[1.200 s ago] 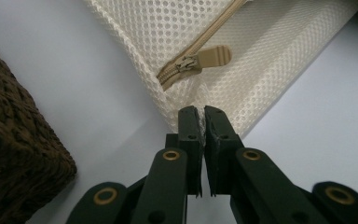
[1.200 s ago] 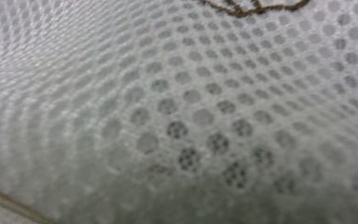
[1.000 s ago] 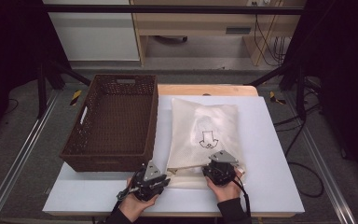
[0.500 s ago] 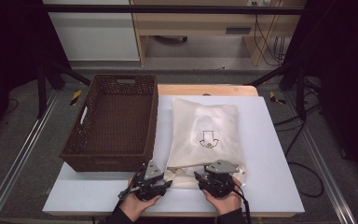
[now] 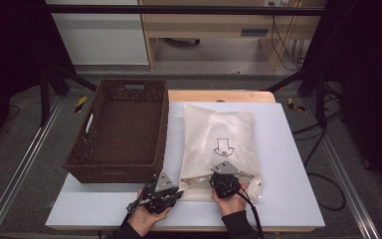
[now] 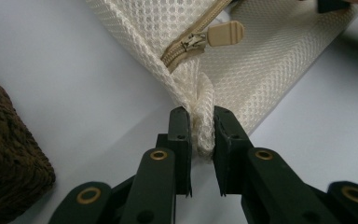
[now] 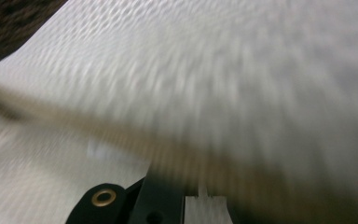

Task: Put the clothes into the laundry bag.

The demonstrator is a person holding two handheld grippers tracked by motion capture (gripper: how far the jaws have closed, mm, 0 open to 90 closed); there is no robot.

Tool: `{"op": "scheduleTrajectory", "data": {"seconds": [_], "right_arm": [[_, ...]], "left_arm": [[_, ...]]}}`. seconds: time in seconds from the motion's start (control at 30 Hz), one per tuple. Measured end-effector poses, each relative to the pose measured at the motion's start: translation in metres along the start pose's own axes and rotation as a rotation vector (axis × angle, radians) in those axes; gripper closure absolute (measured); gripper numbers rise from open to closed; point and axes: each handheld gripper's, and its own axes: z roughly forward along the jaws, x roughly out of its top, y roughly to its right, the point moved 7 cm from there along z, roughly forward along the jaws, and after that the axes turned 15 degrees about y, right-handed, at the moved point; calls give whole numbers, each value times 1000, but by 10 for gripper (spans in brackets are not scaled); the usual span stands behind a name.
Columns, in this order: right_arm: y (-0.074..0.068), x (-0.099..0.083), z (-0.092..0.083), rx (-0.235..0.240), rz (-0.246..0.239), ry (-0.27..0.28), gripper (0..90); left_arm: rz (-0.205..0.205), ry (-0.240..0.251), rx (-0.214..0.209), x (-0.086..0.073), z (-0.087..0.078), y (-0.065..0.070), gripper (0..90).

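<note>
While my left gripper [image 6: 200, 126] pinched a fold of cream mesh at the corner of the laundry bag [image 5: 219, 144], its jaws had just been closing and the cloth sat squeezed between both black pads. In the left gripper view the beige zip [image 6: 191, 42] ran up from that corner, with its tab [image 6: 225, 33] lying flat on the mesh just above my jaws. The bag lay on the white table top [image 5: 288, 164], lengthways from the far edge toward the near edge, right of the middle, and its near end, where the zip is, reached my two hands. A small arrow mark [image 5: 224, 147] was printed on its upper face.

My right gripper [image 5: 225, 185] was at the bag's near edge, a little to the right of the left one, resting on the cloth. Its jaws had just been closing too and stood shut. The right gripper view was blurred, so I could not tell whether they held any mesh or the zip; I saw only pale cloth close in front.

The brown wicker basket [image 5: 122, 132] stood on the left half of the table top, just beside the bag's left side, its near corner close to my left gripper.
</note>
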Motion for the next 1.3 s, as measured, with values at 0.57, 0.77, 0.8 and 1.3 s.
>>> {"op": "scheduleTrajectory", "data": {"seconds": [0.57,0.77,0.8,1.3], "right_arm": [[5,2,-16,48,15,21,470],[7,1,-38,71,29,10,584],[10,1,-43,79,32,16,622],[80,-35,-104,-72,109,-42,628]], "left_arm": [[-15,25,-6,2,-2,-1,643],[-19,51,5,10,-11,0,617],[-21,59,5,13,-13,0,616],[-8,119,-28,35,-25,18,618]]}}
